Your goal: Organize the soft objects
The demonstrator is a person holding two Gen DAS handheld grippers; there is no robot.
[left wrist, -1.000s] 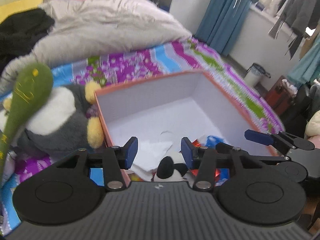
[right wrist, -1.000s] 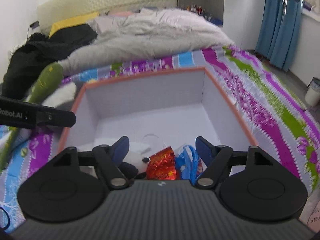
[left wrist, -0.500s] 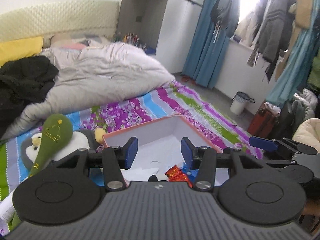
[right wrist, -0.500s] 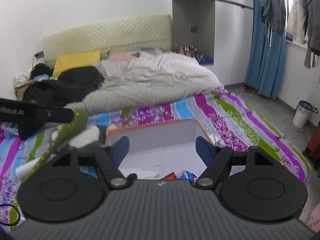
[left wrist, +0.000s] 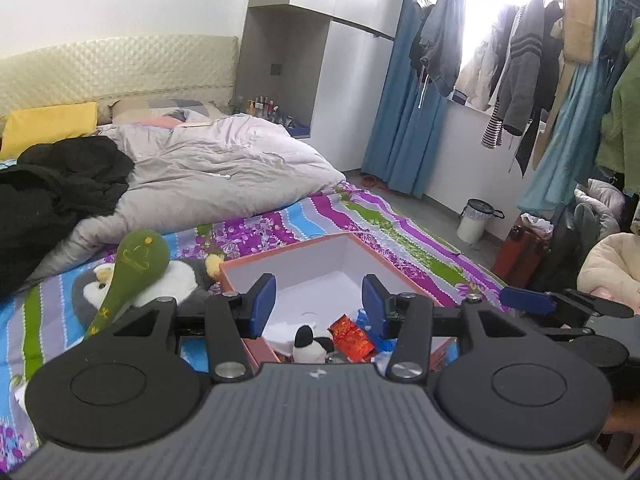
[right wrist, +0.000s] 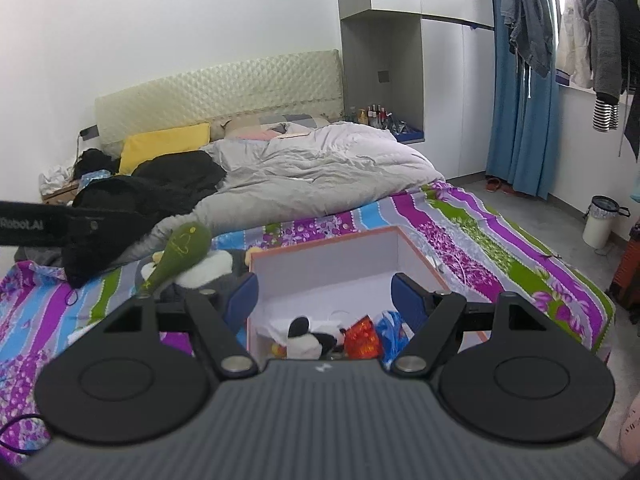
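Item: box point(left wrist: 400, 270), orange rim, white inside, on the striped bedsheet point(left wrist: 280, 228). Contents along the near side: small panda plush point(left wrist: 310, 342), red foil packet point(left wrist: 352, 336), blue bag point(right wrist: 390, 330), white paper.

Item: penguin plush point(left wrist: 180, 276), outside the box, touching its left wall; green plush club point(left wrist: 132, 268) lies across it.

Item: left gripper point(left wrist: 319, 308), fingers apart, nothing between them.

Item: right gripper point(right wrist: 325, 300), fingers wider apart, likewise empty.

Change: compared with a second ago both grippers have risen and drawn back from the box; the headboard and wardrobe now show.

Judgement: one deposit looks finished; the penguin and club remain to be boxed.
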